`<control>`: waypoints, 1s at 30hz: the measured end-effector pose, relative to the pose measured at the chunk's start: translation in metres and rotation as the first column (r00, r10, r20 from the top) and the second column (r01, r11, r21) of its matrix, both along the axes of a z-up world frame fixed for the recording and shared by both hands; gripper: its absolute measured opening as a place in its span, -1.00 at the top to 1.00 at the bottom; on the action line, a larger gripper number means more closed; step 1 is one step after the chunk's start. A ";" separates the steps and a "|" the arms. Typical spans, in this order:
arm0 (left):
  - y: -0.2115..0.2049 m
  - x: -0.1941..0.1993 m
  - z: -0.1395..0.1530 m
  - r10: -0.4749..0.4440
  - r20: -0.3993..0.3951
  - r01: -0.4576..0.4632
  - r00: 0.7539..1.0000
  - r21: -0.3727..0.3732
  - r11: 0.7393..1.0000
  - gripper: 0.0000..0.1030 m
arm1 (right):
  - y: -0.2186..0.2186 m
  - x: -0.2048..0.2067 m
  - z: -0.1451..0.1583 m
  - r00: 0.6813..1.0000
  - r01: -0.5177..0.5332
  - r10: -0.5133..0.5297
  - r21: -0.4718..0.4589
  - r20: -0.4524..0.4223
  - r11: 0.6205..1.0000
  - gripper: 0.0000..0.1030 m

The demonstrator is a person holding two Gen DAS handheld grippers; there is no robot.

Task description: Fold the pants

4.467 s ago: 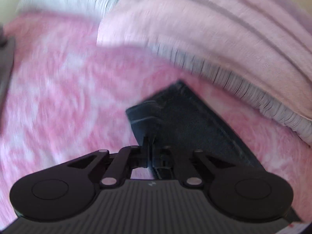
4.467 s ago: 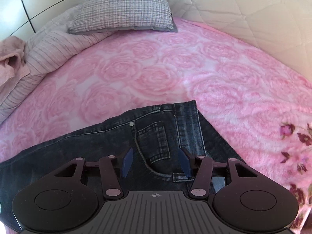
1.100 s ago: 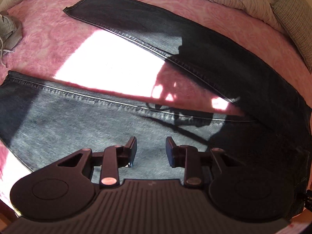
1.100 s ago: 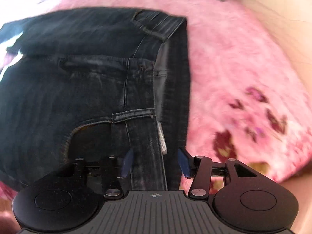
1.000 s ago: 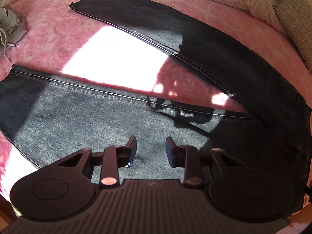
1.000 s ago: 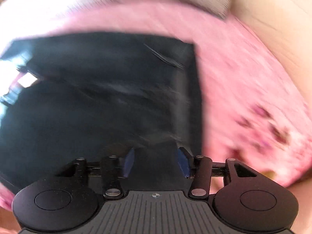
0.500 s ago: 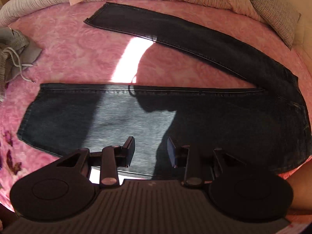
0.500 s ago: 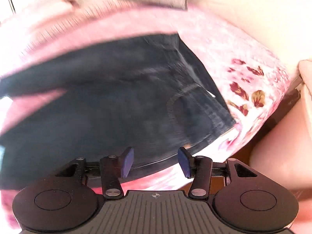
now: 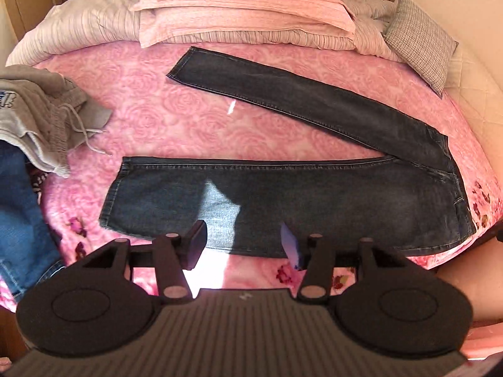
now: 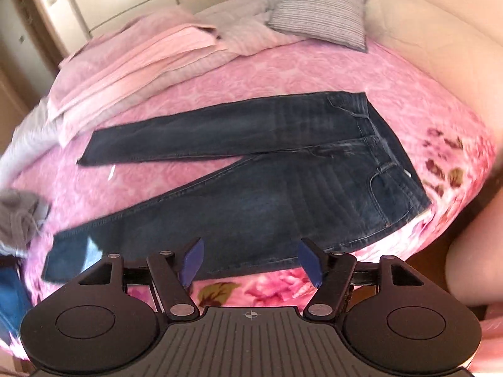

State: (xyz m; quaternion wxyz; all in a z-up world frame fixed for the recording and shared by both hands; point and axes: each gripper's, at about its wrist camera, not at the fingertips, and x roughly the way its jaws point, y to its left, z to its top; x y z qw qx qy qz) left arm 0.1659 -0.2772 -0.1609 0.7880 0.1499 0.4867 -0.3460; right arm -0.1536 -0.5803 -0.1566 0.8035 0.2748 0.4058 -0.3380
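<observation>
Denim first: dark blue denim pants (image 9: 314, 194) are lying flat on the pink rose-patterned bedspread (image 9: 151, 125), legs splayed in a V. Left wrist view: waistband is sitting toward 3 o'clock, near leg is running across to a hem at 9 o'clock, far leg is angling up toward 11 o'clock. Right wrist view: the same pants (image 10: 283, 188) are filling the middle, waistband toward 3 o'clock, both hems toward 9 o'clock.

Left gripper (image 9: 243, 243) is hovering above the near leg's lower edge, jaws parted and having just been opening, nothing between them. Right gripper (image 10: 251, 262) is hanging over the near edge of the pants, jaws spread wider, also just opening, holding nothing.

Folded pink blankets (image 9: 245, 9) are lying at 12 o'clock, a grey checked cushion (image 9: 421, 50) at 2 o'clock, a crumpled grey drawstring garment (image 9: 41, 116) at 9 o'clock, lighter blue jeans (image 9: 22, 220) below it.
</observation>
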 end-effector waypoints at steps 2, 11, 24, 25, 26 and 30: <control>-0.001 -0.008 0.005 -0.001 0.010 0.001 1.000 0.020 1.000 0.04 | -0.001 0.000 0.000 1.000 -0.017 0.017 0.008 -0.014 1.000 -0.24; -0.026 -0.066 0.028 0.062 0.044 -0.064 0.997 0.054 0.996 -0.11 | -0.021 -0.028 0.017 0.989 -0.129 0.131 0.041 -0.064 0.991 -0.26; -0.061 -0.045 0.017 -0.073 0.077 0.068 0.994 0.065 0.996 -0.38 | -0.001 0.000 -0.015 0.999 -0.038 0.042 0.136 -0.021 0.990 -0.27; -0.064 -0.037 0.013 -0.091 0.090 0.083 0.992 0.084 0.993 -0.38 | 0.005 0.005 -0.016 0.999 -0.044 0.048 0.135 -0.024 0.990 -0.27; -0.066 -0.031 0.010 -0.105 0.094 0.096 0.990 0.096 0.991 -0.38 | 0.009 0.008 -0.017 0.998 -0.047 0.051 0.127 -0.027 0.991 -0.27; -0.069 -0.013 0.007 -0.128 0.114 0.117 0.985 0.097 0.988 -0.38 | 0.016 0.014 -0.019 1.000 -0.011 0.014 0.105 -0.022 0.994 -0.27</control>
